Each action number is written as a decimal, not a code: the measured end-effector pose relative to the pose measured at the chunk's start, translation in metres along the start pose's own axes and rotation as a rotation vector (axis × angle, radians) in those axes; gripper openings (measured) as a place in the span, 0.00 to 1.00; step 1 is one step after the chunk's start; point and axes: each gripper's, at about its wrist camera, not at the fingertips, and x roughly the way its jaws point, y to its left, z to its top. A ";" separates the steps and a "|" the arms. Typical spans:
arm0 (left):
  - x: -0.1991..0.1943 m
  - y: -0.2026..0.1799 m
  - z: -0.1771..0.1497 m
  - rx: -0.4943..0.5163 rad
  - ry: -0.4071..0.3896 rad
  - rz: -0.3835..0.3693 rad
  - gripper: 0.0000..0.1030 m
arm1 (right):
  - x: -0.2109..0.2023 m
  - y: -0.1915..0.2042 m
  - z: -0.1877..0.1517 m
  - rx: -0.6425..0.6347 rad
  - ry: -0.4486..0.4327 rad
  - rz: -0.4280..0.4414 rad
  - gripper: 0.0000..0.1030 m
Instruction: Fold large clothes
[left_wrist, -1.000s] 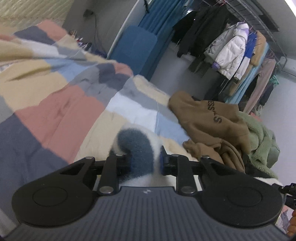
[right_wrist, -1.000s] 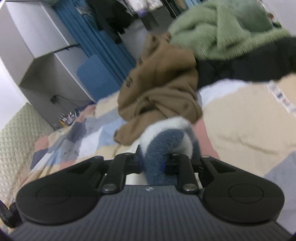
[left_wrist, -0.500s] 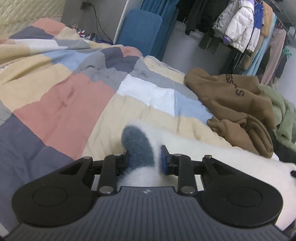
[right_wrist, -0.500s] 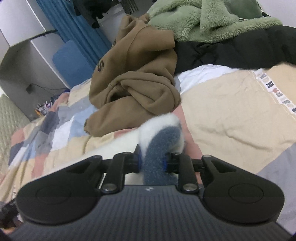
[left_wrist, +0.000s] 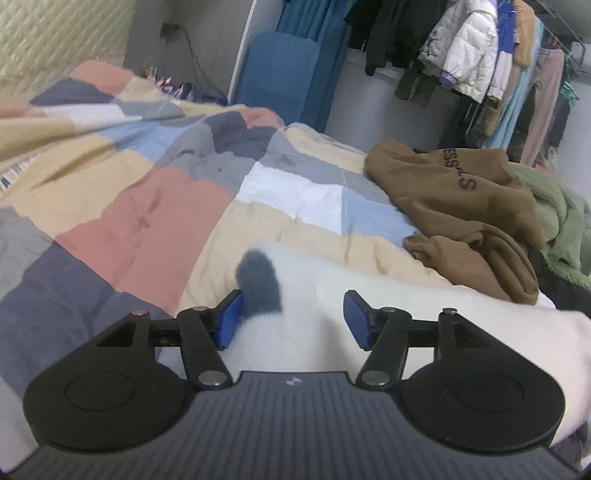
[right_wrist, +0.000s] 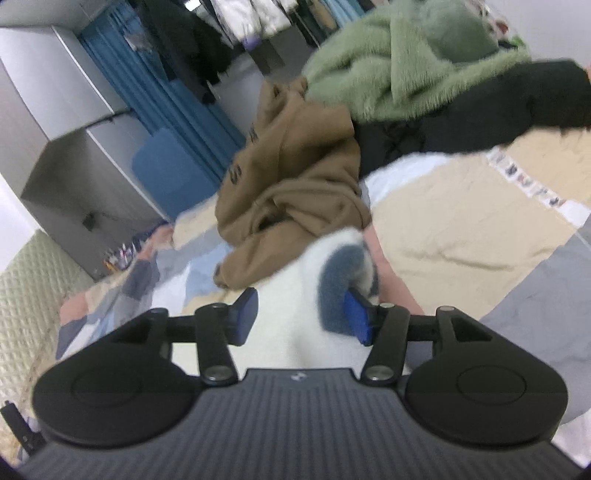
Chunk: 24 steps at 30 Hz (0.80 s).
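Left wrist view: left gripper (left_wrist: 291, 314) just opened, jaws spread, released over white fleece garment (left_wrist: 388, 314) lying on patchwork quilt (left_wrist: 140, 221); blue-grey fuzzy cuff (left_wrist: 258, 284) touching left pad only. Brown hoodie (left_wrist: 461, 206) heaped near, green fleece (left_wrist: 561, 221) beyond, coats on rack (left_wrist: 480, 48) behind.

Right wrist view, blurred: right gripper (right_wrist: 301, 314) likewise just opened, no longer clamped; white fleece garment (right_wrist: 288, 314) between jaws, its blue-grey cuff (right_wrist: 340, 284) resting against right pad. Brown hoodie (right_wrist: 295, 177), green fleece (right_wrist: 406, 62) and black garment (right_wrist: 480, 118) piled ahead on quilt (right_wrist: 461, 229).
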 end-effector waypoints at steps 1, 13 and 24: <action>-0.007 -0.003 -0.002 0.012 -0.005 0.002 0.66 | -0.004 0.003 0.000 -0.014 -0.016 0.015 0.54; -0.065 -0.027 -0.042 -0.138 0.090 -0.266 0.75 | 0.014 0.043 -0.042 -0.091 0.131 0.155 0.54; -0.010 0.043 -0.098 -0.798 0.390 -0.385 0.80 | 0.029 0.032 -0.080 0.062 0.287 0.134 0.53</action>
